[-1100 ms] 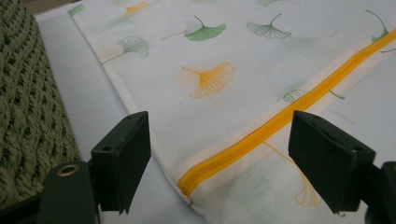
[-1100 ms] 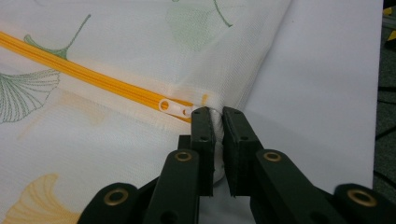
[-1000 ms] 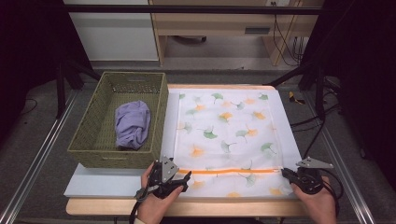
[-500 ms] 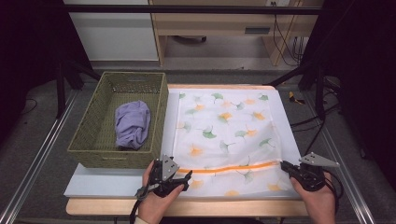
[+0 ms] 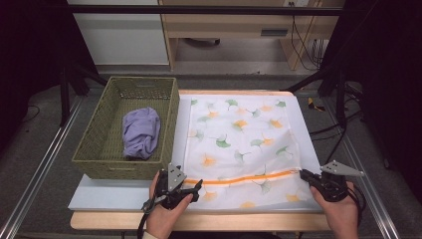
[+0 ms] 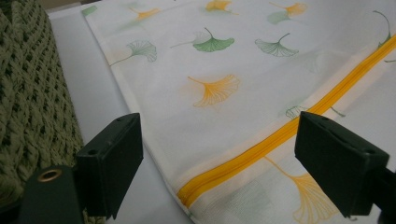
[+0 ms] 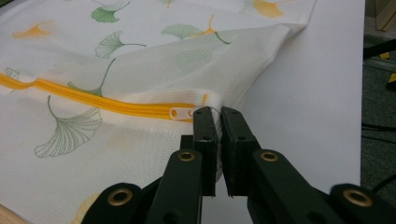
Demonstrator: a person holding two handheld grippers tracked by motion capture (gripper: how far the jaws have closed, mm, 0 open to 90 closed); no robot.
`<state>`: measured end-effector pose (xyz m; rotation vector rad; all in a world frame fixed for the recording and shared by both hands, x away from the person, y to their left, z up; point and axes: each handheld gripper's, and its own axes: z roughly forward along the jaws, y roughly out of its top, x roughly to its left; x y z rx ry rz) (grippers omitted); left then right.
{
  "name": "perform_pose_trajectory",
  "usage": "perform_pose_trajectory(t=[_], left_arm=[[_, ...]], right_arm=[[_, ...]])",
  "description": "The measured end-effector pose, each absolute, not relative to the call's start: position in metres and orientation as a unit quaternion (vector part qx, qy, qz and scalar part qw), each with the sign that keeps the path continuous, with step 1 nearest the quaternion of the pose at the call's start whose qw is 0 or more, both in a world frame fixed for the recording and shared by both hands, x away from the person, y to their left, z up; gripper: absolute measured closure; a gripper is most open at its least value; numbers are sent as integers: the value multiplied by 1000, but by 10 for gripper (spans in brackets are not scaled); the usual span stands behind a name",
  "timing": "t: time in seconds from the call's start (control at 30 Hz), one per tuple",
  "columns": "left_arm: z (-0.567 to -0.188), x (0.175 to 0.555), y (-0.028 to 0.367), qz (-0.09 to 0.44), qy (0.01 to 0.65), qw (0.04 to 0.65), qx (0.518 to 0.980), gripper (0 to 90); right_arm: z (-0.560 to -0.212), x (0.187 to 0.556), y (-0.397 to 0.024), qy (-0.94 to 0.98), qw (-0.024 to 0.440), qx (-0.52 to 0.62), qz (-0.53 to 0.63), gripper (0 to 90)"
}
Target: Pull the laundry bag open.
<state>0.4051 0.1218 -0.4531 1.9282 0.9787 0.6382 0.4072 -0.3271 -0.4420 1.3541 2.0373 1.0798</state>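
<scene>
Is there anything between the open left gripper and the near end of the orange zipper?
Nothing visible. The left gripper is open, and the orange zipper end on the laundry bag lies bare between its jaws.

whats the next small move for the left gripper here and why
Probably close the left gripper on the zipper end of the mesh bag. Its fingers have just been opening and straddle that end without pressing, while the right gripper pinches the opposite edge.

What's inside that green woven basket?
A crumpled lilac cloth lies on the floor of the green basket. Whatever sits under the cloth is covered.
</scene>
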Motion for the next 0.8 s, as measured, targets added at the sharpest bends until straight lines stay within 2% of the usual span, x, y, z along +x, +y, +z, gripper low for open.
perform_pose_trajectory(t=[0.13,0.2,0.23,0.37,0.8], left_arm=[[-450,402,119,256,384,434,774,196],[-449,400,117,253,379,440,774,231],[-446,397,113,256,370,444,775,277],[-443,394,106,243,361,463,772,340],[-434,415,63,206,330,472,791,448]], right_arm=[[-443,408,-327,741,227,493,395,856],[-443,408,-328,738,227,494,400,856],[-442,408,-328,735,228,493,405,856],[-442,409,-328,736,231,487,409,856],[-441,416,-329,742,220,475,420,856]])
